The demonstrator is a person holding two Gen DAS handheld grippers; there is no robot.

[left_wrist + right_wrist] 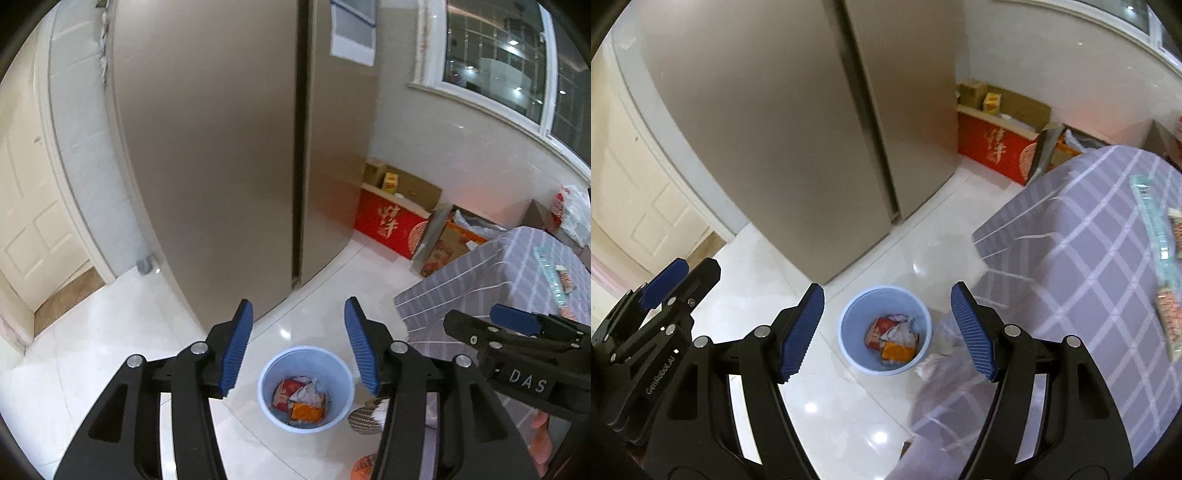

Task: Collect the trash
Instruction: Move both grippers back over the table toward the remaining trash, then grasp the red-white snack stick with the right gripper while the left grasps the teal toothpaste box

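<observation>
Since crumpled wrappers [300, 400] already lie in the bottom of the pale blue bin [266, 384], low in the centre of both views, you look to be partway through. The bin is a smooth, round plastic tub standing on glossy white floor tiles [110, 332]; the scraps inside are creased, red, orange and white, seemingly foil or paper.

Your left hand-held gripper [298, 345] hangs above the bin with its ribbed blue pads [236, 347] spread wide and nothing between them. Your right hand-held gripper [888, 328] is likewise spread and empty over the bin.

What is left, as I judge it, sits at the right edge of the frames: a long pale-green packet [1152, 225] and patterned wrappers [1169, 317] lying flat on the table [1071, 258], which is draped in soft grey cloth with a white check. You would fetch those next.

Further out, a matte bronze two-door fridge [221, 147] fills the upper centre, and cardboard boxes [388, 218], one red and printed, stand against the wall at right.
</observation>
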